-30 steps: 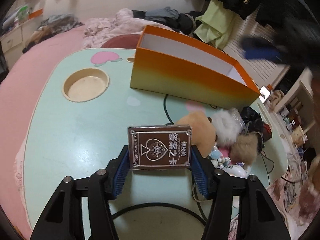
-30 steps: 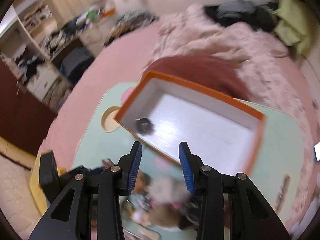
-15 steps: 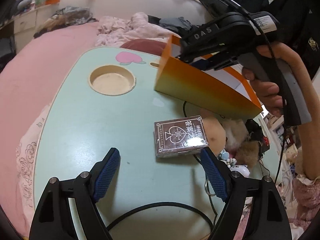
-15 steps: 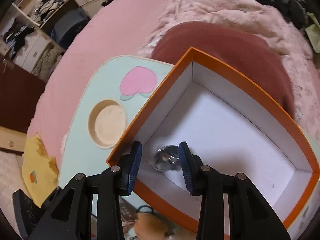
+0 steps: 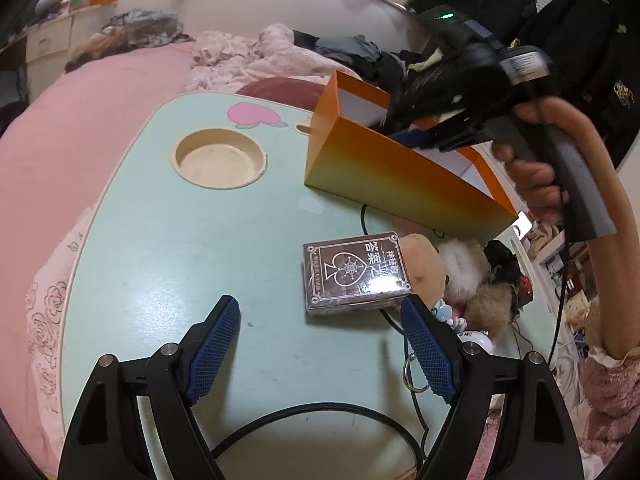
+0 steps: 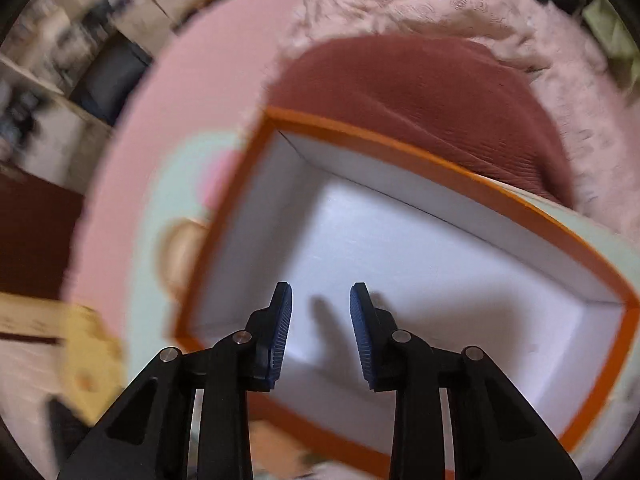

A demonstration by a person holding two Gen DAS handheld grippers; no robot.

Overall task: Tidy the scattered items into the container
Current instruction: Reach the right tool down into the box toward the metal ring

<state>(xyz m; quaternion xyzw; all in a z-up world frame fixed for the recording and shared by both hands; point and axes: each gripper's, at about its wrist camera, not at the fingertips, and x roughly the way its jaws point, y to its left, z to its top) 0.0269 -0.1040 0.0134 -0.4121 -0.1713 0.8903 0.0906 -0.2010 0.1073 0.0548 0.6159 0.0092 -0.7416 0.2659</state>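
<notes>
A brown card box (image 5: 356, 272) lies flat on the mint-green table (image 5: 180, 260), just beyond my left gripper (image 5: 320, 304), whose jaws stand wide open and apart from it. The card box sits nearer the right finger (image 5: 424, 344). Behind it stands the orange box (image 5: 400, 176) with a white inside (image 6: 420, 264). A hand (image 5: 536, 176) holds my right gripper (image 6: 321, 289) over that box, pointing steeply down. Its jaws are closing, and nothing shows between them. The right wrist view is blurred.
Several plush toys (image 5: 460, 272) and small trinkets (image 5: 448, 312) are piled right of the card box. A black cable (image 5: 320, 412) loops across the near table edge beside a metal ring (image 5: 412, 372). A round cup recess (image 5: 220, 160) sits at the far left. Pink bedding (image 5: 80, 128) surrounds the table.
My left gripper let go of the card box, opened wide and drew back; the box now lies on the table. My right gripper sank into the orange box, and the small round metal item left view.
</notes>
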